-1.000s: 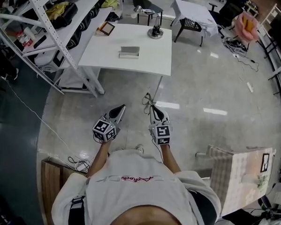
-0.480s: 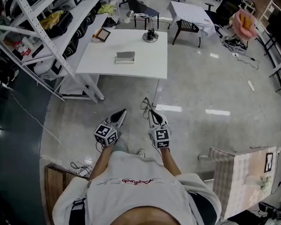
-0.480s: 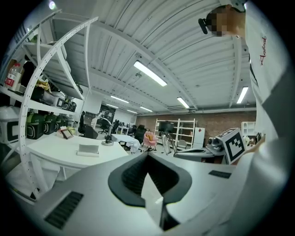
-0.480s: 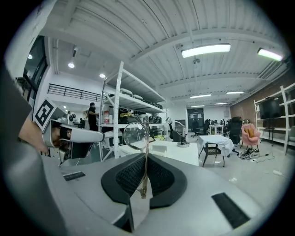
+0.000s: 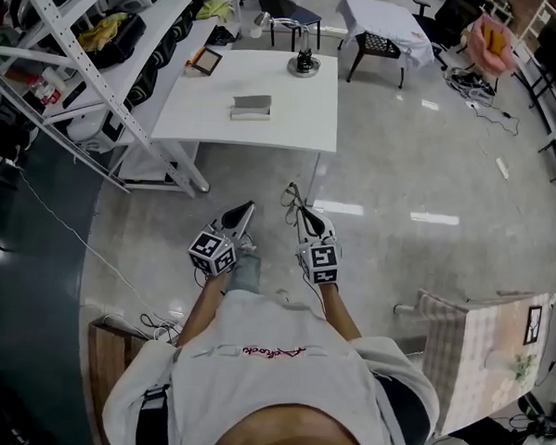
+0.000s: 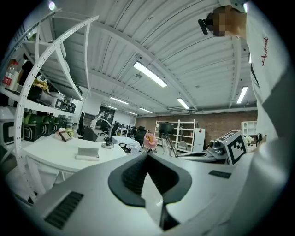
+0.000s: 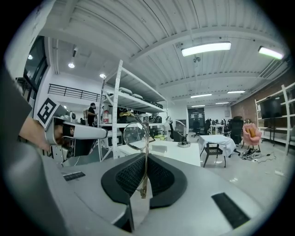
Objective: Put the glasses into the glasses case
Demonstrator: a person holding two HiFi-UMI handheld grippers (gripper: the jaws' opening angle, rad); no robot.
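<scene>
The grey glasses case lies shut on the white table, well ahead of both grippers; it also shows in the left gripper view. My right gripper is shut on the thin-framed glasses, held over the floor. In the right gripper view the frame is pinched between the pads and one round lens sticks up past the right gripper. My left gripper is beside it, its jaws together and empty.
Metal shelving full of gear runs along the table's left side. On the table stand a desk lamp and a small frame. A cloth-covered table and chairs lie beyond. A checked-cloth stand is at my right.
The person has stepped towards the white table, and a leg now shows under the left gripper. Both grippers moved forward a little. The glasses stay in the right gripper.
</scene>
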